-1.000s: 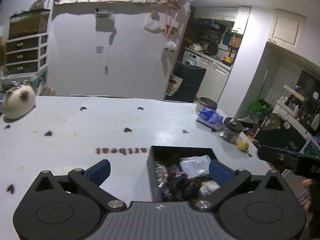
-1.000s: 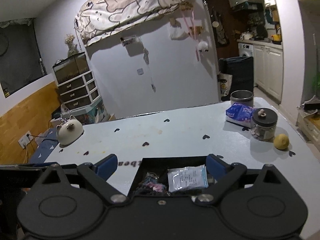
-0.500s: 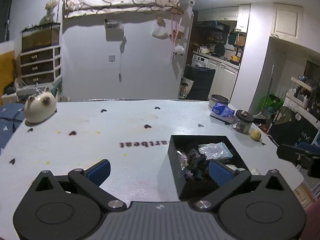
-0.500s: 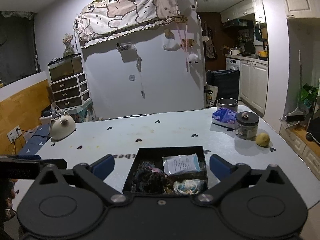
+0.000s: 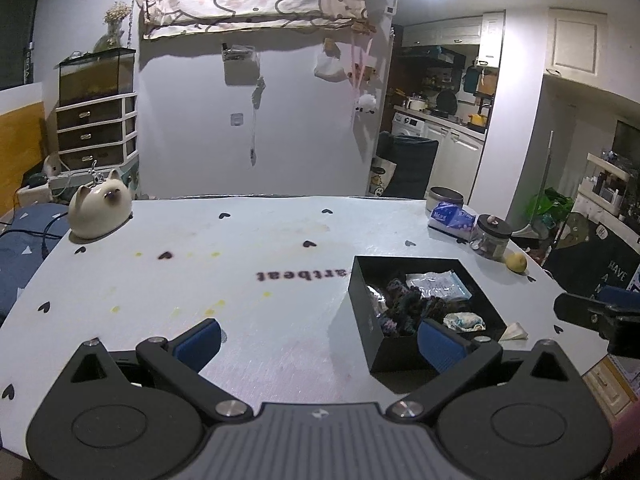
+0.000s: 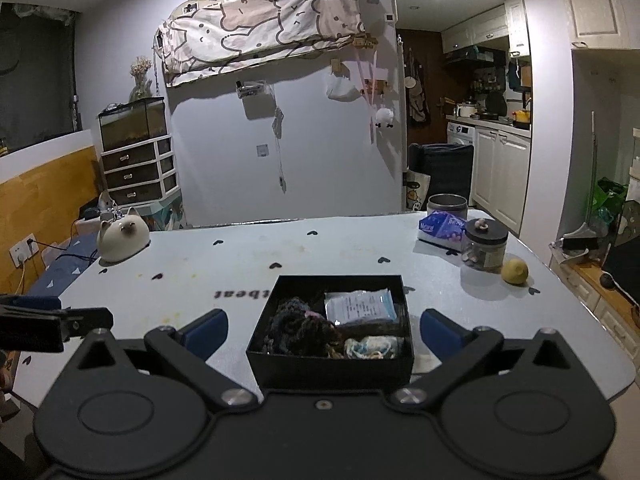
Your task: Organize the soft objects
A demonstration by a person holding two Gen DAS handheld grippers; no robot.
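The table (image 6: 320,252) carries a black box (image 6: 332,364) near its front edge, holding dark yarn (image 6: 300,326), a plastic packet (image 6: 358,306) and a pale bundle (image 6: 372,348). The box sits directly ahead of the right tongs (image 6: 324,330), the nearer; it lies right of the left tongs (image 5: 320,338). Both gape empty.

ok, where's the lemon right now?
The lemon sits on the table toward its right edge, just right of the black-lidded glass jar and beyond the black box.
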